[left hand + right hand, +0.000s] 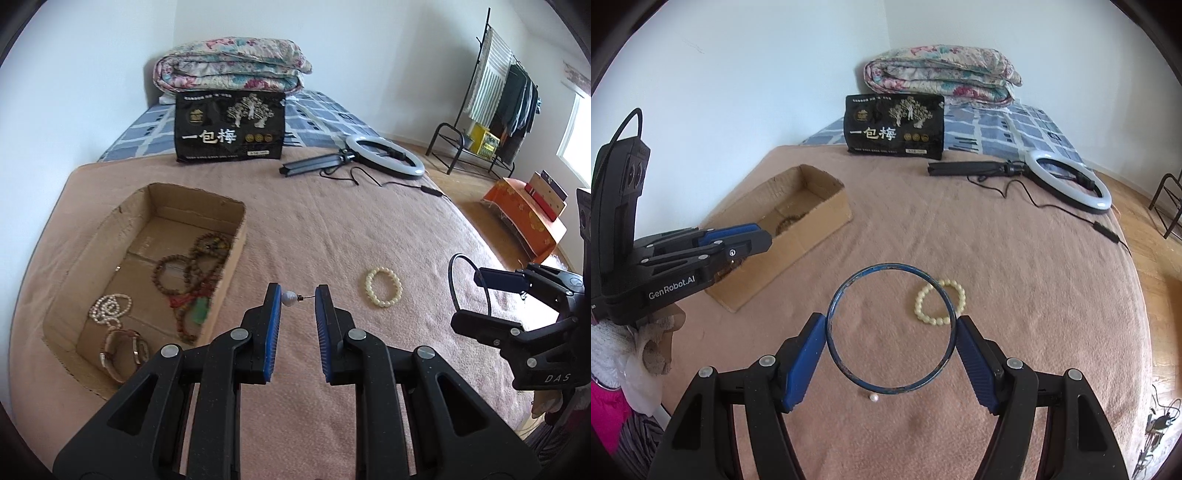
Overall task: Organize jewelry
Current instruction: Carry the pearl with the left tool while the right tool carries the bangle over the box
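Note:
My left gripper (297,295) is shut on a pearl stud earring (289,297), pearl against the left pad, pin reaching the right pad, held just right of the cardboard box (236,236). The box holds wooden bead bracelets (192,269), a pearl strand (109,308) and a watch (123,350). My right gripper (891,334) is shut on a thin dark-blue bangle (891,265), held above the pink blanket. A cream bead bracelet (383,287) lies on the blanket; it also shows in the right wrist view (940,302). A loose pearl (874,398) lies under the bangle.
A black snack bag (231,127) and a folded floral quilt (229,66) stand at the far end of the bed. A ring light (384,155) with cable lies far right. A clothes rack (495,103) and orange box (528,218) stand beyond the bed's right edge.

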### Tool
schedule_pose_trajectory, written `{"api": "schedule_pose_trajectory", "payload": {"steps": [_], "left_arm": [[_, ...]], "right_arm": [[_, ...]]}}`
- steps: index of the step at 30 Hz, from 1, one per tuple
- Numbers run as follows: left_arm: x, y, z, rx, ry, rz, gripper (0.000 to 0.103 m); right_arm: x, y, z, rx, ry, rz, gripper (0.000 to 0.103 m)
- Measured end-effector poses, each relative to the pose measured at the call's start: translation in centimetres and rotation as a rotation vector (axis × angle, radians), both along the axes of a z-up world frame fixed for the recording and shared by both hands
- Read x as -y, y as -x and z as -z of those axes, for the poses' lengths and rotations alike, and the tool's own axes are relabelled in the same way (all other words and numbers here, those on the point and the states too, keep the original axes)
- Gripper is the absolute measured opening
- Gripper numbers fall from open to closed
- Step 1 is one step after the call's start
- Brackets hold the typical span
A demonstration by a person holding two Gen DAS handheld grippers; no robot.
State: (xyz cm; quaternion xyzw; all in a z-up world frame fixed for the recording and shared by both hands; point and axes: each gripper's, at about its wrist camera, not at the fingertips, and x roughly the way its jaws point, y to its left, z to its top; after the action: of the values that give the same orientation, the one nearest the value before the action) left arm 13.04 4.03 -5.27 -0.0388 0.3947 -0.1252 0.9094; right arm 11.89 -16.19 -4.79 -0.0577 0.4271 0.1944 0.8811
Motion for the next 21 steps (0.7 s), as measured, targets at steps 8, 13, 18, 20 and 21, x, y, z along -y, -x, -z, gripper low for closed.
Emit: {"api": "schedule_pose_trajectory", "payload": {"steps": [8,13,18,20,21], "left_arm": [[-3.4,0.2,-0.9,0.028,0.001,-0.065,0.018],[-5.7,-0.1,-1.2,0.036,0.016,-0.111,0.018],[-8.0,-0.5,-1.2,0.038,0.030,-0.159,0.018],[-8.9,-0.7,-1.1,0.035,0.031,-0.177,0.018],[-9.4,-0.8,-1.1,0.036,0.030,-0.189,0.018]], "right_arm": [[-3.2,-1.3,-0.8,0.020,-0.014,-0.028,0.073],[-5.2,-2.3,-1.2,0.027,-0.023,-0.050,0.073],[-7.2,-3.4,-1.2,0.025,-0.039,-0.066,0.073],[-7.9,-4.0,-1.0,0.019,-0.049,-0.068,0.073],[-8.3,-4.3,-1.0,0.017,-0.053,-0.069,0.073]]}}
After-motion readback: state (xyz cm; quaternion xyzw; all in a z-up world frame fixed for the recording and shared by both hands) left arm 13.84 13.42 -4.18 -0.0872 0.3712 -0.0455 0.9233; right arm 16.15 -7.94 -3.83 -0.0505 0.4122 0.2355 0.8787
